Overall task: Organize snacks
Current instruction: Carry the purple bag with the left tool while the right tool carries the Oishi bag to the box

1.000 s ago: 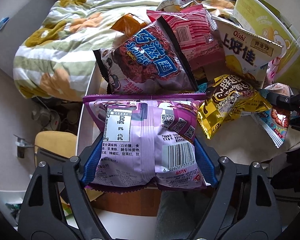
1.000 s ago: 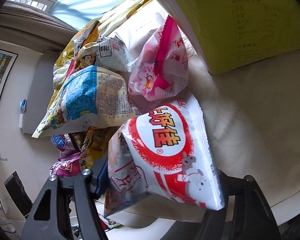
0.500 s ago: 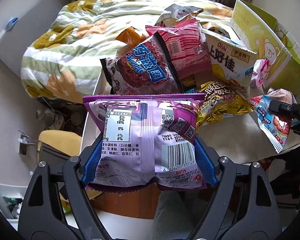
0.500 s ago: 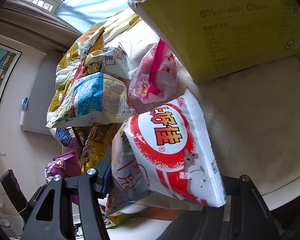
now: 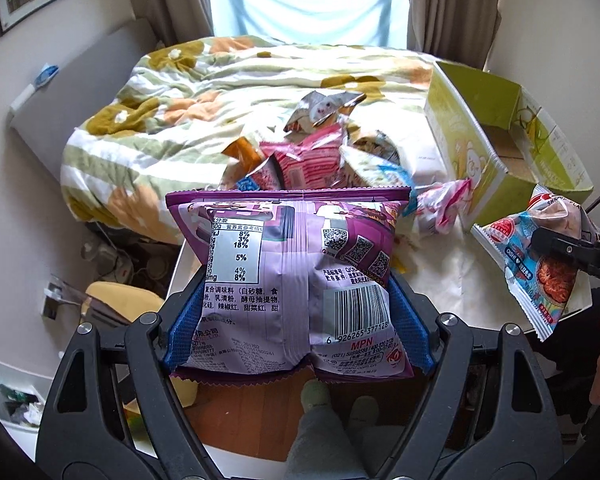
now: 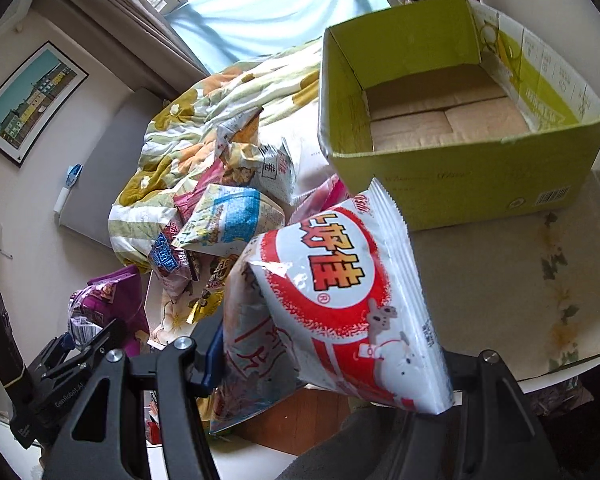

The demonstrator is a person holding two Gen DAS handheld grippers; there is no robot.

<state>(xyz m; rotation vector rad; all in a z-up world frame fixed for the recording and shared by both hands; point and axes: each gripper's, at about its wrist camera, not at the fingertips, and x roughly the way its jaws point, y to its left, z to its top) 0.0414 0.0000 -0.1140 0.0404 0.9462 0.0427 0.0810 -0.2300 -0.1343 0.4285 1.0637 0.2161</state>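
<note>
Barcode digits 6 926265 377128 and the letters MPN read clearly on the back of the purple snack bag [image 5: 288,280] clamped in your left gripper [image 5: 296,320], beside a nutrition table and several QR codes; the blue pads [image 5: 184,324] press its two sides, and the bag stands upright between them, above the near edge of the white table [image 5: 440,264]. Your right gripper [image 6: 332,364] has just been tightening on a red-and-white Oishi shrimp-cracker bag [image 6: 340,300], its script logo near the top seal, big red Chinese characters across the front; the bag sits tilted in the jaws, raised off the table, just in front of the green cardboard box [image 6: 460,188]. That box stands open at the table's far right corner with only its brown bottom flaps showing inside. Left of the box lies a heap of loose packets [image 6: 228,220], a blue-and-white one on top, spilling toward the floral quilt [image 5: 172,116] behind.
</note>
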